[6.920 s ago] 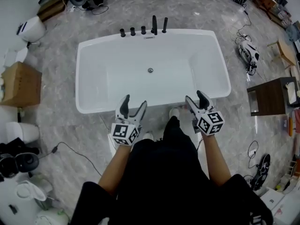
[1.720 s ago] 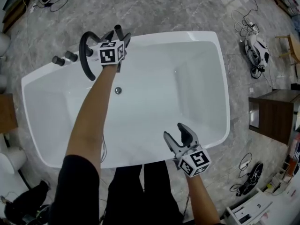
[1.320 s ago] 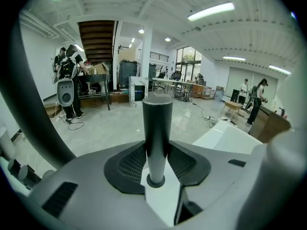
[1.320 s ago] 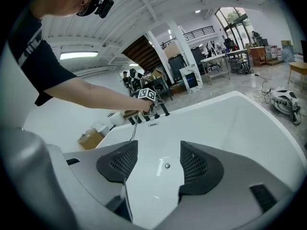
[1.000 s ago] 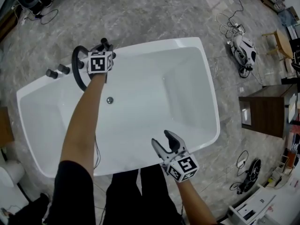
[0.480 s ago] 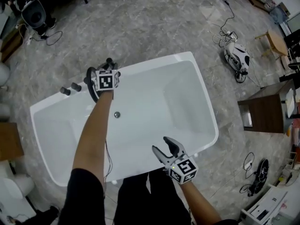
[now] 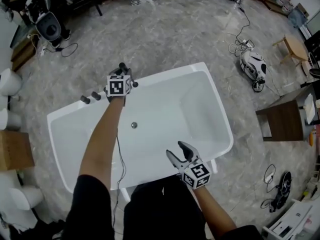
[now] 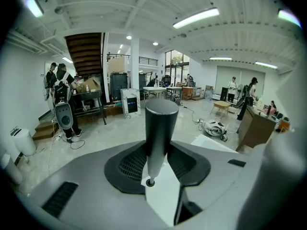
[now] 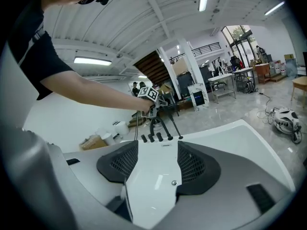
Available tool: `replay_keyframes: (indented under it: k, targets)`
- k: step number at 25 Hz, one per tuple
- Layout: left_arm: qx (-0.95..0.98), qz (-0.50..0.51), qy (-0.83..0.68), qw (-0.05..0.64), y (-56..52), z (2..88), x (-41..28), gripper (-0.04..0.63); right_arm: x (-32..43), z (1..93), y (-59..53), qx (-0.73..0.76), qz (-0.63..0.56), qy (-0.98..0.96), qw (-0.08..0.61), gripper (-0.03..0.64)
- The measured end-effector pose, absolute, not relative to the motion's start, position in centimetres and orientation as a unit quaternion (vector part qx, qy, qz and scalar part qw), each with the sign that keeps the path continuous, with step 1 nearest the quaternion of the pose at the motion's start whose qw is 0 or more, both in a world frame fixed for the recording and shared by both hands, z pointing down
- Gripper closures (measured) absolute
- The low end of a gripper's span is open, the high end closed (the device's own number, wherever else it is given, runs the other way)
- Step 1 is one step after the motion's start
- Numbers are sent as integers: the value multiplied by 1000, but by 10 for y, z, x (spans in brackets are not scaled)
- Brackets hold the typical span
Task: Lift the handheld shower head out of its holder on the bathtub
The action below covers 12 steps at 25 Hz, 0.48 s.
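Observation:
The white bathtub (image 7: 218,109) lies below me, its black tap knobs (image 7: 90,98) on the far rim. My left gripper (image 7: 122,71) hangs above that rim near the knobs, arm stretched across the tub. In the left gripper view the black cylindrical shower head (image 8: 160,123) stands upright between the pads, with the left gripper (image 8: 158,152) shut on it. The right gripper view shows the knobs (image 9: 151,138) and a dark hose (image 9: 154,121) running down from the raised left gripper (image 9: 149,96) to the tub (image 9: 240,138). My right gripper (image 7: 177,151) hovers open and empty over the near rim.
Grey marble floor surrounds the tub. A cardboard box (image 7: 12,151) and white toilets (image 7: 7,81) stand at the left, a dark wooden cabinet (image 7: 282,121) at the right. A white machine (image 7: 252,64) with cables lies beyond the tub's right end. A speaker (image 7: 48,26) stands far left.
Both grippers have risen, the left one more, carrying the shower head up from the far rim. The hose loop seen left of the gripper no longer shows in the head view.

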<state>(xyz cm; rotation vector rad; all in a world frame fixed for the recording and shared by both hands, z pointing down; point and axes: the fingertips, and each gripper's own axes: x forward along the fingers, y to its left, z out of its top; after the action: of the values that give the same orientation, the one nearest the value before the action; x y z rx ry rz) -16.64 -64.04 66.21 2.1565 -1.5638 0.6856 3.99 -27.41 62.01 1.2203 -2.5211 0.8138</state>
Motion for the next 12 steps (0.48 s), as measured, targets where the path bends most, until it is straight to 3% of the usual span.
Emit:
replay_keyframes:
  k: [12]
  targets:
    - [779,215,-563,172,-605,552,-176,465,15,595,-223,394,271,-870,118,373]
